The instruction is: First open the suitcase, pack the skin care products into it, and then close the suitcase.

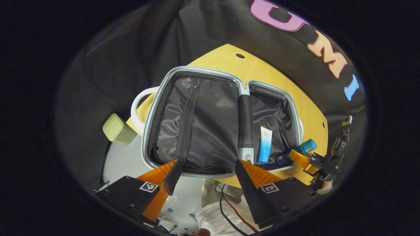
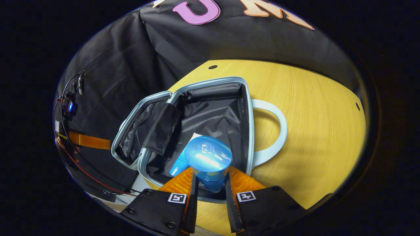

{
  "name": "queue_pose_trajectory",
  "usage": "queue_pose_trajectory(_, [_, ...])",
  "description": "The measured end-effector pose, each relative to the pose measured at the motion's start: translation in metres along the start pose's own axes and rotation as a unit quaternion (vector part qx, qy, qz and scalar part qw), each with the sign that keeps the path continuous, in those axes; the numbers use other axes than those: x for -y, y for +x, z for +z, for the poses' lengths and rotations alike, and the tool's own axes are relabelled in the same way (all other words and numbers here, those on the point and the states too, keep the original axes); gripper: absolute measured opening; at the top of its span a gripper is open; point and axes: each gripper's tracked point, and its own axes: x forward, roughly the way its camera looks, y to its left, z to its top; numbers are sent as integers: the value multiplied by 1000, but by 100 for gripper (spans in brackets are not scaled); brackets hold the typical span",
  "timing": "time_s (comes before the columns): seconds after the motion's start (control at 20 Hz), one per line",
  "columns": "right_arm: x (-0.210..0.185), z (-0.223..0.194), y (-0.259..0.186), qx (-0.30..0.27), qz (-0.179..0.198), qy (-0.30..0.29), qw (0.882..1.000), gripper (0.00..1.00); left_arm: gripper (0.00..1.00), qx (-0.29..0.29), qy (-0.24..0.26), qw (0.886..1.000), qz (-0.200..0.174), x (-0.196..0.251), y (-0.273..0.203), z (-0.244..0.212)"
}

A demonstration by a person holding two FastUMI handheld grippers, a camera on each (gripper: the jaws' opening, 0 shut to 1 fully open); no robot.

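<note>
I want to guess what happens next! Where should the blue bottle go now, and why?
Probably lower the blue bottle and let go. The right gripper holds it over the open suitcase, next to the white tube already lying inside. The left gripper is open, holding nothing.

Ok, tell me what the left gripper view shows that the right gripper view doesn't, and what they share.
Left gripper view alone: a pale green box beside the suitcase, the zipped mesh lining of the lid half seen face on, and the left gripper open over the near rim.

Right gripper view alone: the bottle's round blue end close up, between the right gripper fingers, and a broad bare stretch of table.

Both: the open suitcase, its white handle, the blue bottle and the white and blue tube lying inside.
</note>
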Motion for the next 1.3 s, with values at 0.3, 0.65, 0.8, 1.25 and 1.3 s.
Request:
queue_pose_trajectory(0.3, [-7, 13, 3, 21, 6, 9, 1000, 39, 97, 0, -7, 1000, 2, -3, -2, -2])
queue_pose_trajectory(0.65, [3, 61, -27, 110, 6, 5, 994, 98, 97, 12, -34, 999, 9, -17, -10, 0])
queue_pose_trajectory(0.8, [15, 80, -45, 146, -5, 18, 989, 98, 97, 24, -61, 998, 21, -41, -16, 4])
queue_pose_trajectory(1.25, [94, 99, -110, 216, -112, 60, 968, 93, 96, 54, -95, 992, 66, -118, -12, 32])
queue_pose_trajectory(1.3, [102, 100, -118, 222, -126, 60, 965, 98, 96, 54, -97, 992, 66, -124, -9, 36])
